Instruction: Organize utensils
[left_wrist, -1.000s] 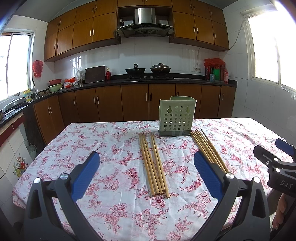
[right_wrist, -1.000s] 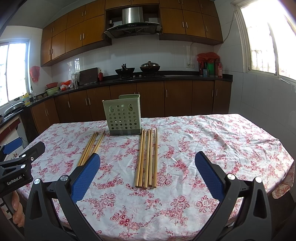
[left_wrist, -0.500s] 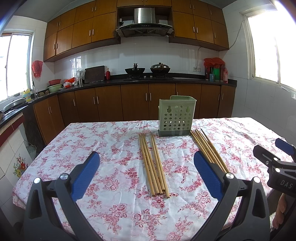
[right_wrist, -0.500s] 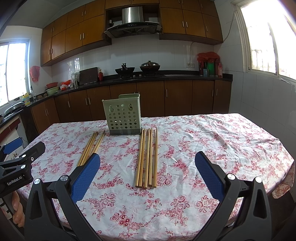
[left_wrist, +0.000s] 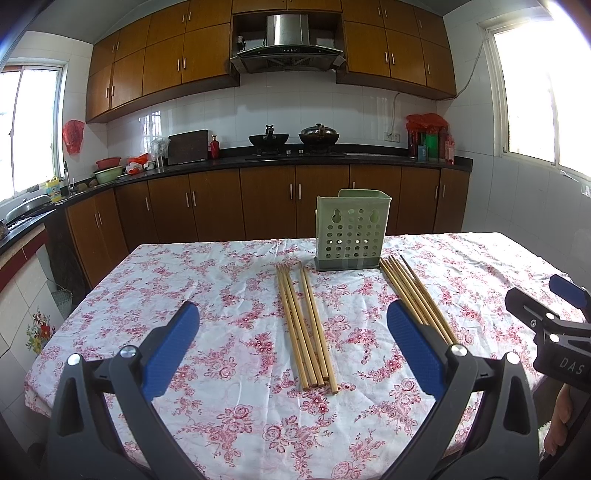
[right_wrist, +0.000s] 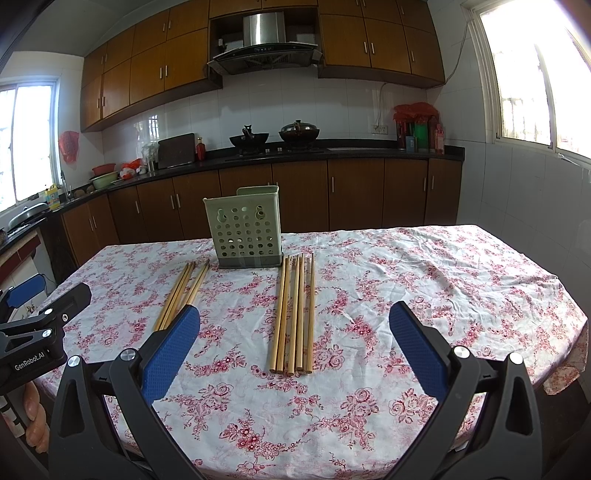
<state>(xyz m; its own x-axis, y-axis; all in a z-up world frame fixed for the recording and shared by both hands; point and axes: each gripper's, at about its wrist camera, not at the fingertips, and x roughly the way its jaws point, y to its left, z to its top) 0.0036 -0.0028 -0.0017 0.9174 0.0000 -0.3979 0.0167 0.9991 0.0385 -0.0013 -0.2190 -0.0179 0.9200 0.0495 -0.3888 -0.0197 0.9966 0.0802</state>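
Note:
A pale green perforated utensil holder (left_wrist: 349, 230) (right_wrist: 246, 229) stands upright toward the far side of the table. Two bundles of bamboo chopsticks lie flat in front of it: the left bundle (left_wrist: 304, 325) (right_wrist: 183, 288) and the right bundle (left_wrist: 417, 295) (right_wrist: 293, 314). My left gripper (left_wrist: 293, 347) hovers open over the near table edge, in line with the left bundle. My right gripper (right_wrist: 295, 347) is open too, in line with the right bundle. Each gripper shows at the edge of the other's view, the right gripper (left_wrist: 554, 314) and the left gripper (right_wrist: 40, 306). Neither holds anything.
A floral tablecloth (left_wrist: 221, 295) covers the table; its right edge (right_wrist: 569, 314) hangs down. Behind are brown kitchen cabinets (left_wrist: 258, 206), a counter with two woks (left_wrist: 295, 138) and bottles. A hand (right_wrist: 33, 417) grips the left tool's handle.

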